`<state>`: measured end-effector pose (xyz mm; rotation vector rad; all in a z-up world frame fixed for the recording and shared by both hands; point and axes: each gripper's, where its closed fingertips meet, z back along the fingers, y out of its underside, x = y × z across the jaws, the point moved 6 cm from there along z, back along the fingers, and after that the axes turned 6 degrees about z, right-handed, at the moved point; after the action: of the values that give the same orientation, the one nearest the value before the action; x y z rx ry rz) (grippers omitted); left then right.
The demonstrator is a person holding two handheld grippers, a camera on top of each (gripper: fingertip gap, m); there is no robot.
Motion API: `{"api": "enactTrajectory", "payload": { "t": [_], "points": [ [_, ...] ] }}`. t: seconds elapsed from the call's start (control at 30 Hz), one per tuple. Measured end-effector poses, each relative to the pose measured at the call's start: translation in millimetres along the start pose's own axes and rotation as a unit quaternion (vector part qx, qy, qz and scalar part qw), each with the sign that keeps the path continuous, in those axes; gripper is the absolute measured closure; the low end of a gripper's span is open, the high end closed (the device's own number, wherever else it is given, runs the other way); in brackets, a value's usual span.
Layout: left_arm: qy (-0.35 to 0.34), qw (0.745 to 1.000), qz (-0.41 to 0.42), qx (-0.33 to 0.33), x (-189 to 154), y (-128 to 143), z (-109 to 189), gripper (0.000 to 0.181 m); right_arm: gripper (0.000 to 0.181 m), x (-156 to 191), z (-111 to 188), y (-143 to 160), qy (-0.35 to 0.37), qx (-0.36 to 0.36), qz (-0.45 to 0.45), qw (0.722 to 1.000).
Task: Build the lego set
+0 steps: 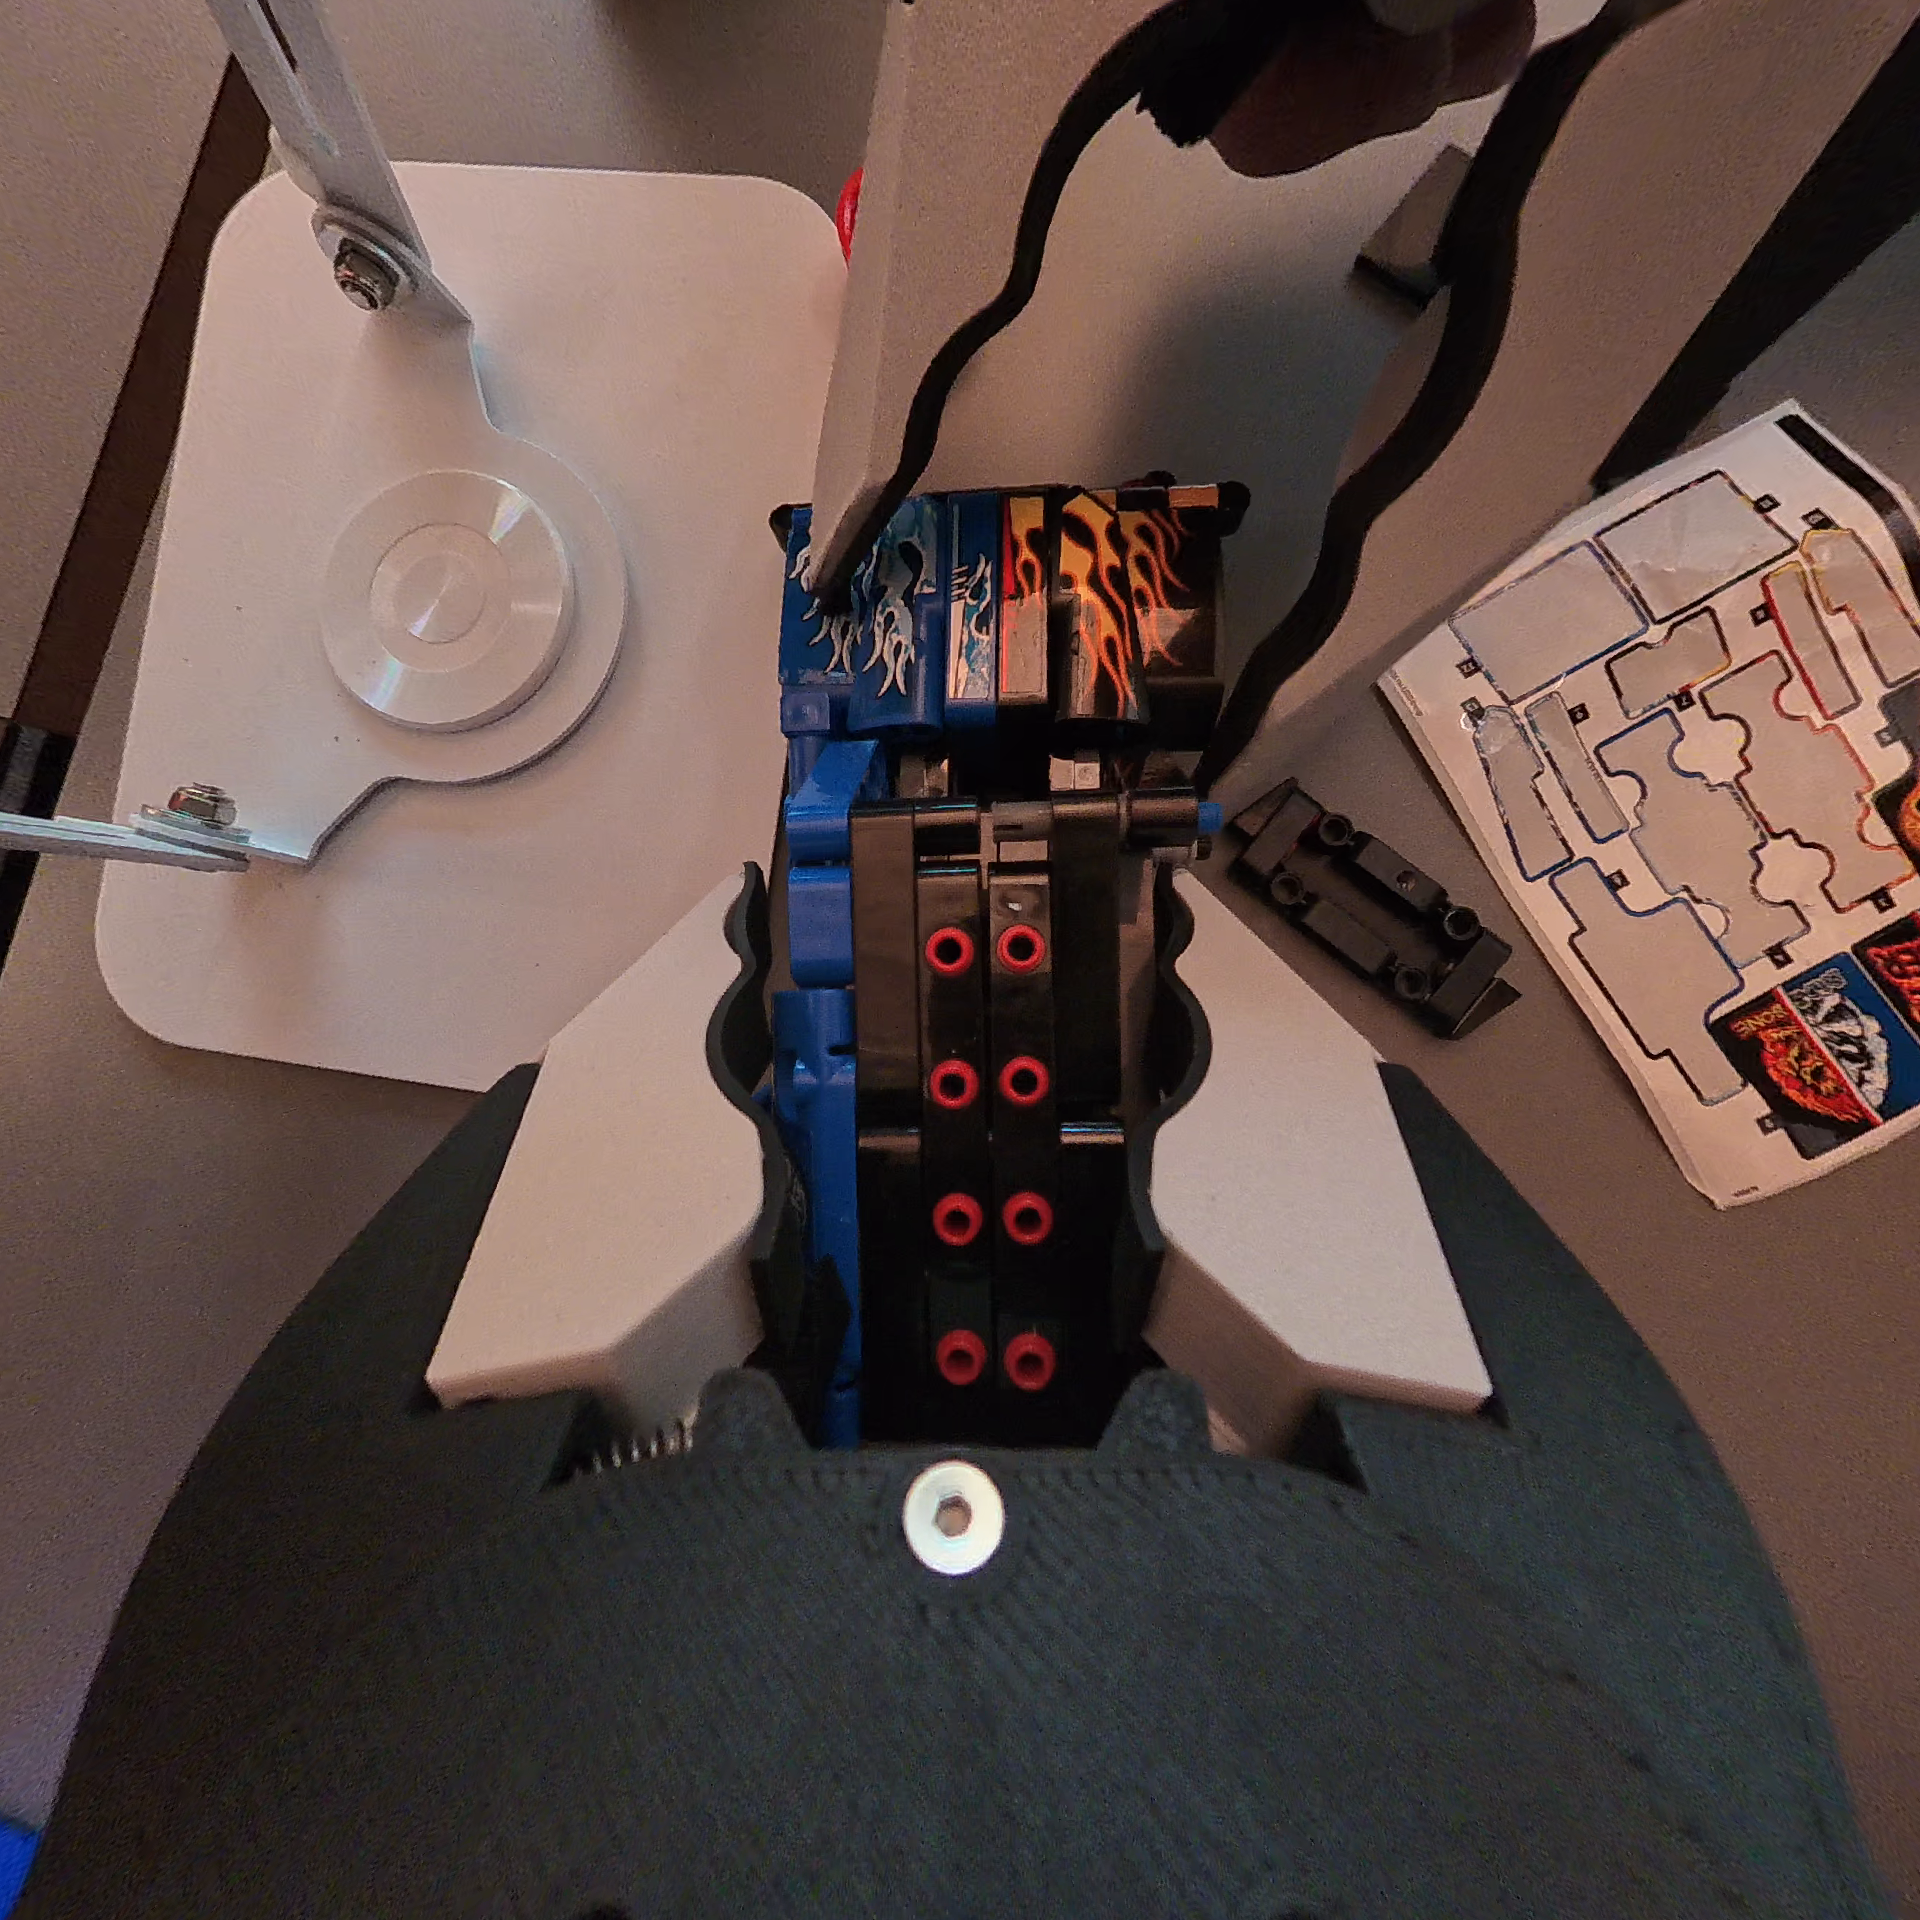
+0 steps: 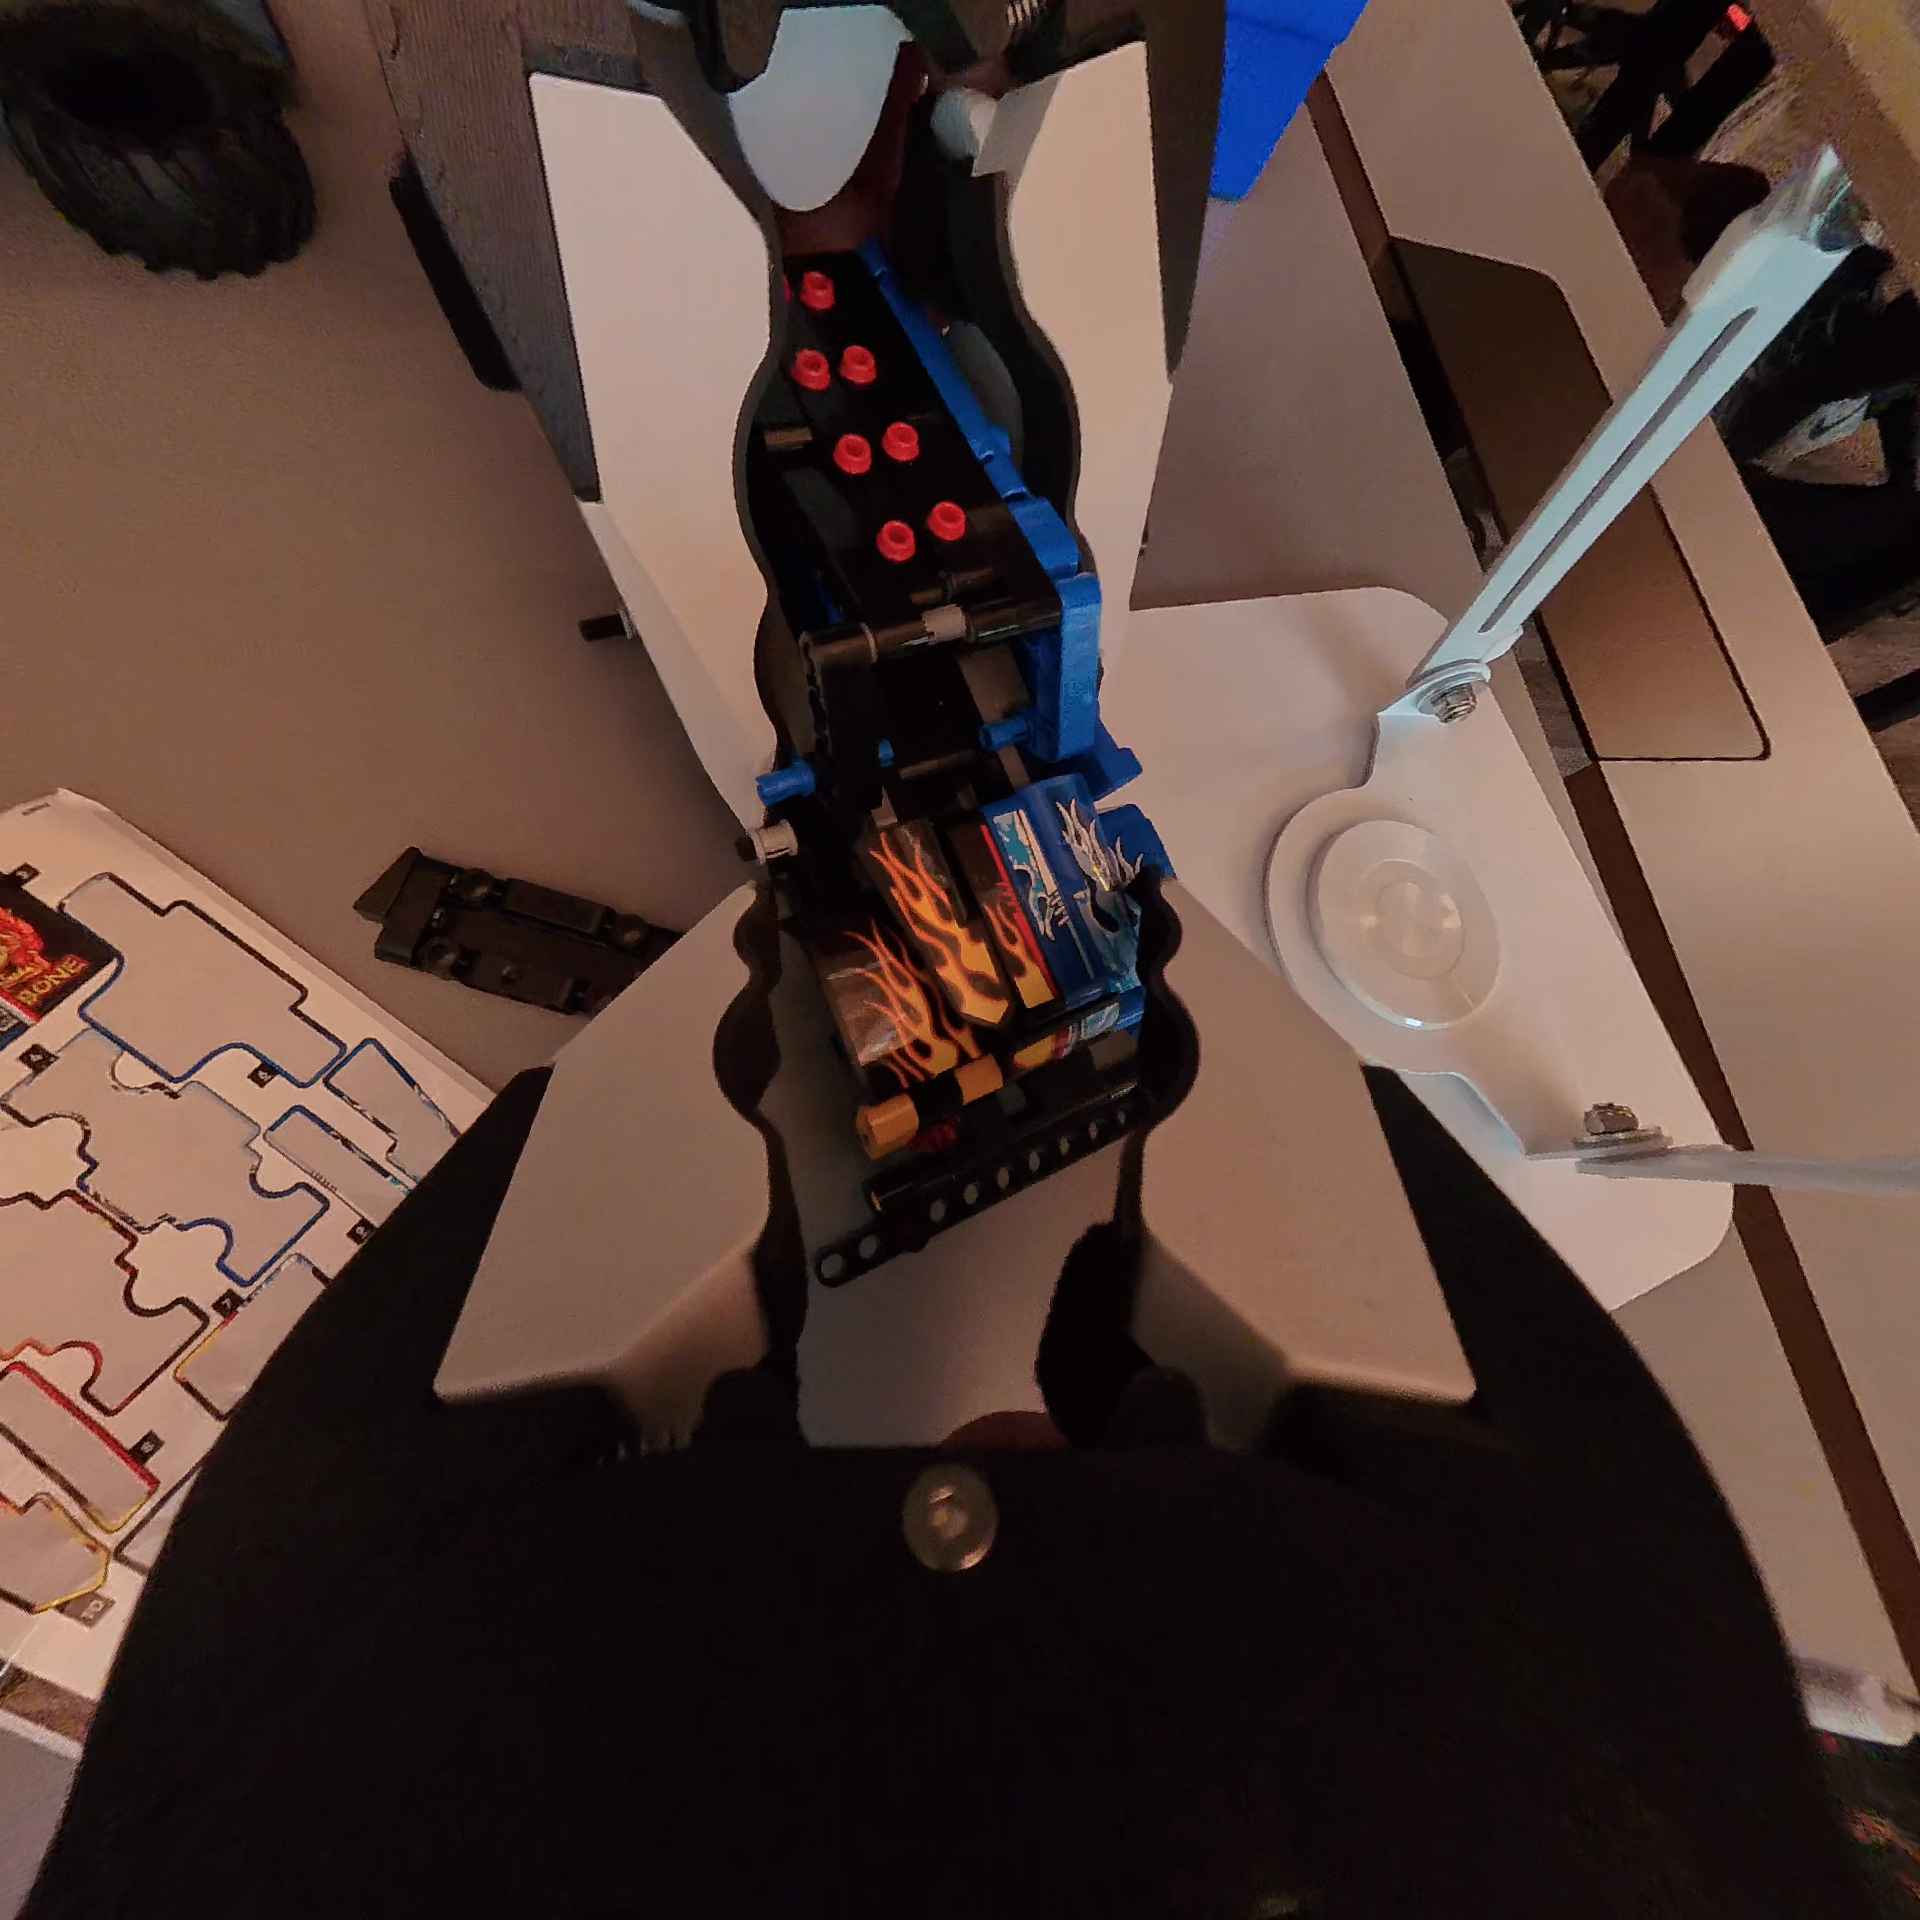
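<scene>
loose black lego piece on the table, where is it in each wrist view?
Left wrist view: black piece lies on the table right of centre, between the model and the sticker sheet.
Right wrist view: black piece lies left of centre, again between the model and the sticker sheet.
Shared landmark: the sticker sheet, right edge in the left view, left edge in the right view.

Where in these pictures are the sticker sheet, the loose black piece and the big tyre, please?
sticker sheet (image 1: 1704, 790): left wrist view, sheet's middle.
loose black piece (image 1: 1371, 914): left wrist view, studded top.
big tyre (image 2: 156, 135): right wrist view, tread.
</scene>
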<state>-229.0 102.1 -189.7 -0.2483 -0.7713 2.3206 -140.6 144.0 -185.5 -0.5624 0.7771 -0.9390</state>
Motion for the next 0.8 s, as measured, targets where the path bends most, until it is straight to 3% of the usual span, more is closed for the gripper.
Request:
{"api": "enactTrajectory", "payload": {
  "t": [0.2,0.33,0.53,0.8],
  "points": [
    [-0.001,1.0,0.001,-0.005,-2.3,-1.1,-0.9,0.109,0.114,-0.1,-0.8,-1.4,-0.001,-0.001,-0.012,1.0],
    [0.01,1.0,0.002,-0.014,-7.1,-4.5,-3.9,0.11,0.126,1.4,-0.9,-5.8,-0.013,-0.018,-0.024,0.999],
    [0.008,1.0,0.008,-0.017,-7.1,-4.9,-4.0,0.109,0.114,1.4,5.9,-2.3,-0.023,-0.008,-0.012,1.0],
    [0.009,1.0,0.009,-0.019,-6.9,-4.9,-4.2,0.109,0.117,-0.2,3.7,0.5,-0.014,-0.006,-0.012,1.0]
  ]
}}
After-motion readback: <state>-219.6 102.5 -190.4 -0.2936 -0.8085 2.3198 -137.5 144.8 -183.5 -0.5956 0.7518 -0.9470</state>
